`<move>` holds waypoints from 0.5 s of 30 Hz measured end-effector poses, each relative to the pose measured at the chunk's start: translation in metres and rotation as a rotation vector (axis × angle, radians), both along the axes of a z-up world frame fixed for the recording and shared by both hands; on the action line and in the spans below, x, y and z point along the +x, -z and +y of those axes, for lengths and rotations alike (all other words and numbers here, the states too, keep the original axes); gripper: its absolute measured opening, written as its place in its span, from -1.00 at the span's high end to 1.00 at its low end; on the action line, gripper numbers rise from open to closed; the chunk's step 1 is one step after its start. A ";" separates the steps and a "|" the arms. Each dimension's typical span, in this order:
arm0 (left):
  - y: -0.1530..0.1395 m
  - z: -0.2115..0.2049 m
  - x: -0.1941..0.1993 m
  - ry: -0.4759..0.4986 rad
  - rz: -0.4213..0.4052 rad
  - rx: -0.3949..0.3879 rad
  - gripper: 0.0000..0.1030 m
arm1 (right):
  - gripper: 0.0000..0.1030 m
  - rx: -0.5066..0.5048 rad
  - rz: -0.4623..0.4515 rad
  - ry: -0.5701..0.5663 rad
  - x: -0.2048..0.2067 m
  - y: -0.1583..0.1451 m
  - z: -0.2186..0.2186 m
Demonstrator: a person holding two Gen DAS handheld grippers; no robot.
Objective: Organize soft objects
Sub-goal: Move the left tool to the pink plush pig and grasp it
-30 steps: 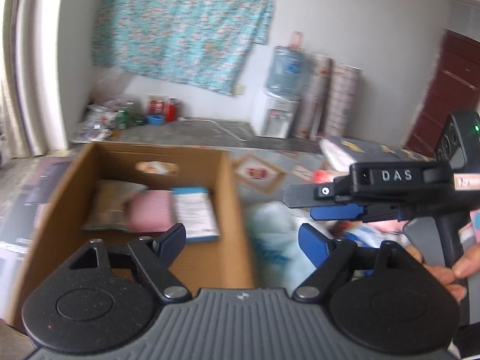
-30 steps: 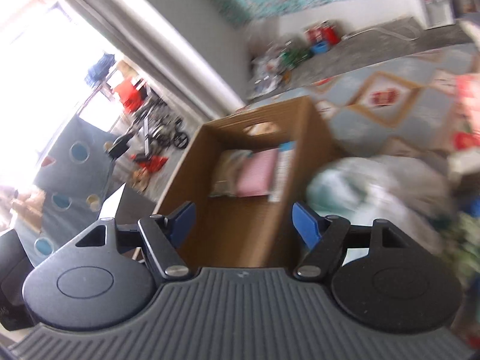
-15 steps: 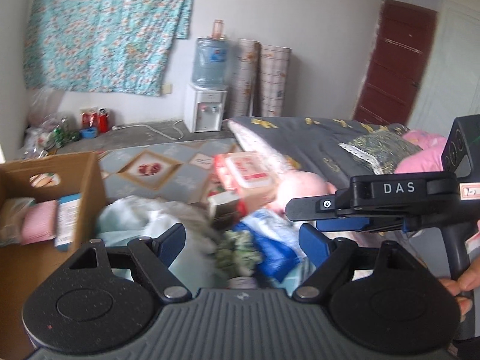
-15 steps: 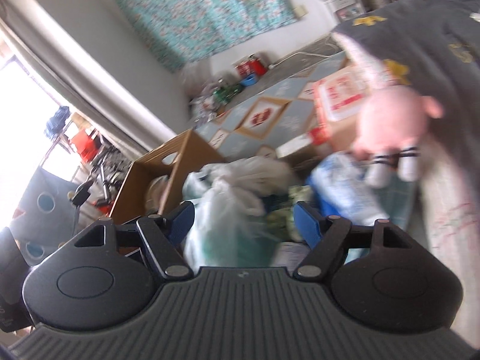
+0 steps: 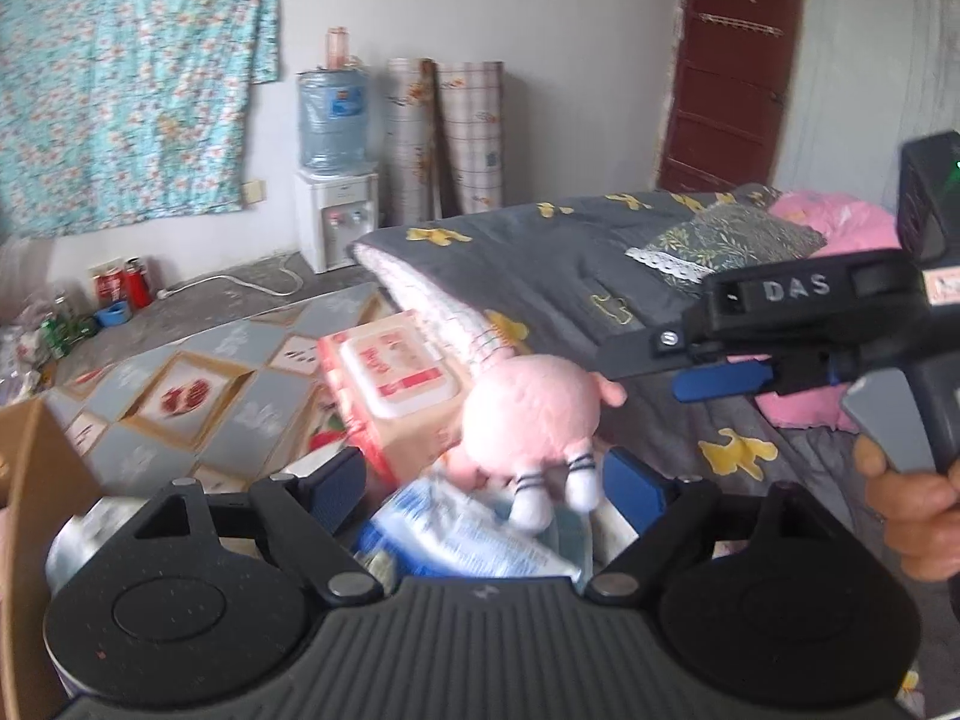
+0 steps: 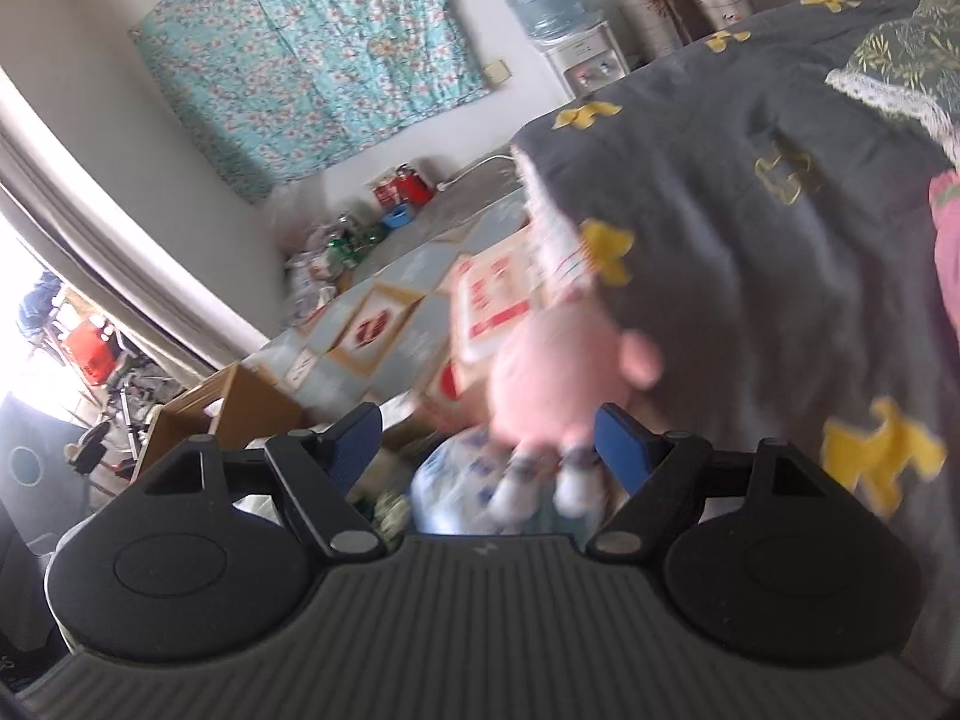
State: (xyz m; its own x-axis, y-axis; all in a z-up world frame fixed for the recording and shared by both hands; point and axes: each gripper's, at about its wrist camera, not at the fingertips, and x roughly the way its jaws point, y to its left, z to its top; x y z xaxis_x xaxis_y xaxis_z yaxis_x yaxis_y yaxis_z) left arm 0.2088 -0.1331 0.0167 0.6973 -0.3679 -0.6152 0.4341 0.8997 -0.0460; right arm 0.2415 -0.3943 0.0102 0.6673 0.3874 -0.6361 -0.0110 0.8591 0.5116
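Note:
A pink plush toy [image 5: 531, 405] with striped white feet lies at the edge of the grey bed [image 5: 600, 264], above a blue-and-white plastic pack [image 5: 462, 540]. It is blurred in the right wrist view [image 6: 552, 372]. My left gripper [image 5: 483, 489] is open and empty, just short of the toy. My right gripper [image 6: 489, 438] is open and empty, close in front of the toy; from the left wrist view its body [image 5: 798, 312] hovers over the bed to the right. The cardboard box [image 5: 36, 480] is at the far left edge.
A red-and-white wipes pack [image 5: 396, 372] sits on a carton left of the toy. A patterned floor mat [image 5: 198, 384], a water dispenser [image 5: 336, 180] and rolled mats [image 5: 444, 138] stand behind. A pink quilt [image 5: 840, 222] and a pillow [image 5: 726, 240] lie on the bed.
Both grippers have swung right, away from the cardboard box, towards the bed. The pink plush toy now sits larger and centred between both pairs of fingers. Both stay open.

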 end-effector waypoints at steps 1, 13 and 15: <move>0.004 -0.006 0.008 0.013 0.003 0.007 -0.72 | -0.53 -0.002 0.010 0.002 0.010 0.005 -0.004; 0.053 -0.059 0.093 0.123 0.138 0.049 -0.79 | -0.48 0.115 0.143 -0.001 0.105 0.078 -0.016; 0.060 -0.061 0.101 0.122 0.163 0.054 -0.79 | -0.37 0.139 0.160 -0.010 0.108 0.084 -0.014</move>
